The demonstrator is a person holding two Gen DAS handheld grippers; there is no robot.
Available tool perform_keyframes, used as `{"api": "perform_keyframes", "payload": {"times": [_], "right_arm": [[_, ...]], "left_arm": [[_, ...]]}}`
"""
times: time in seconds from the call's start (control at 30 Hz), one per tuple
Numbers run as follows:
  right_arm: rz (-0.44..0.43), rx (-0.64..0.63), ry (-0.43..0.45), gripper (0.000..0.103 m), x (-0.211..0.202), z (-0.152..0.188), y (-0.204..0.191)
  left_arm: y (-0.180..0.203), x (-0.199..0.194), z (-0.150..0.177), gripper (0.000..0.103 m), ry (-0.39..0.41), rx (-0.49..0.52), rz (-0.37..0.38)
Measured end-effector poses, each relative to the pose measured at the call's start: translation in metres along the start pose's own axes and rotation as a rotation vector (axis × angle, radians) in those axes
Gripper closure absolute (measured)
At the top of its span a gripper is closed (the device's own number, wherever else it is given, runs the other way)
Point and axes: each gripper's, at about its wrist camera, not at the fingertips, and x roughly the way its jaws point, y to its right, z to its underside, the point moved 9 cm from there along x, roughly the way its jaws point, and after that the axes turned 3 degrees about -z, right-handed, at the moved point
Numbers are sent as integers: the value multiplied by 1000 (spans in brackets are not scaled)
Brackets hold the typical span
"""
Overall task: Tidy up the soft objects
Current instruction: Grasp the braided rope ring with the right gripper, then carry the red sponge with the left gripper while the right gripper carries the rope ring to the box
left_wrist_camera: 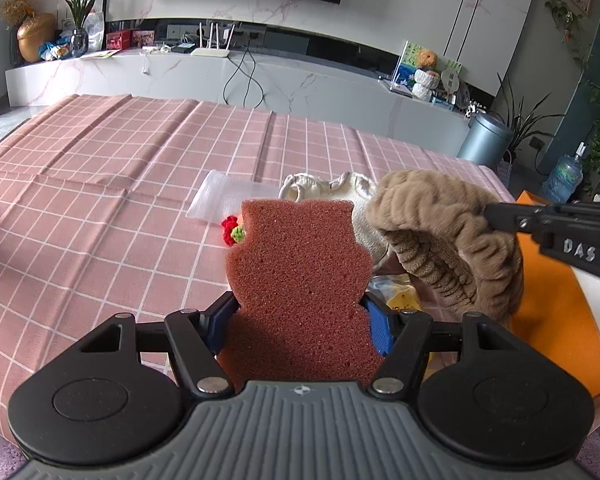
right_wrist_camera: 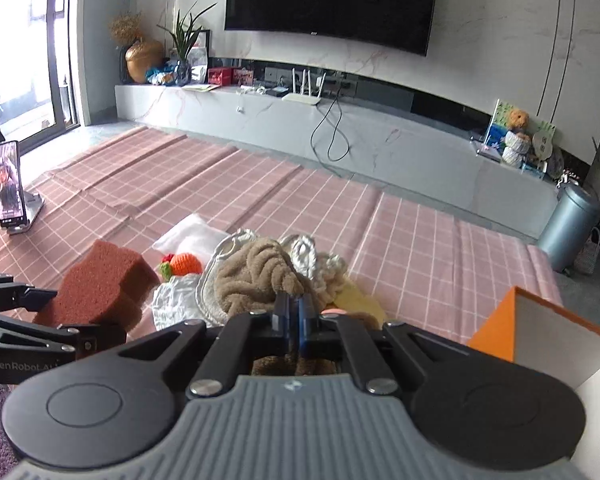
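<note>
My left gripper [left_wrist_camera: 300, 314] is shut on a reddish-brown foam sponge [left_wrist_camera: 300, 264] with a wavy outline, its blue pads pressing both sides; the sponge stands upright above the pink checked cloth [left_wrist_camera: 120, 184]. From the right wrist view the same sponge [right_wrist_camera: 100, 292] hangs at the left in the left gripper [right_wrist_camera: 56, 312]. My right gripper [right_wrist_camera: 295, 304] is shut on a brown plush cloth [right_wrist_camera: 256, 276], lifted off the pile. In the left wrist view the right gripper [left_wrist_camera: 492, 216] pinches that plush cloth [left_wrist_camera: 432, 232] at the right.
On the cloth lie a white folded cloth [left_wrist_camera: 224, 200], a cream knitted piece [left_wrist_camera: 328, 186], a red, green and orange crochet toy [right_wrist_camera: 184, 264] and a yellow item [right_wrist_camera: 356, 300]. An orange box [right_wrist_camera: 500, 320] stands at the right. A phone on a stand [right_wrist_camera: 8, 188] is far left.
</note>
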Motion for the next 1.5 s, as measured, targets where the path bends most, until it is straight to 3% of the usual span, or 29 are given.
{"api": "perform_keyframes", "payload": {"times": [0.5,0.87,1.2,1.33,1.5], "right_arm": [[144,73,242,102,-121,-44,51],[308,95,370,102,-212,-54,109],[431,162,294,102,-242,2,179],[442,211,221,102,-229,39,204],[431,284,122,102,-195,89,228]], "left_arm": [[32,-45,-20,27,119,79,61],[101,-59,-48,27,109,127,247],[216,-33,-35,27,-32,245,439],[254,-15,-18,27,-131,272,481],[285,7,-3,27,-204,336,464]]}}
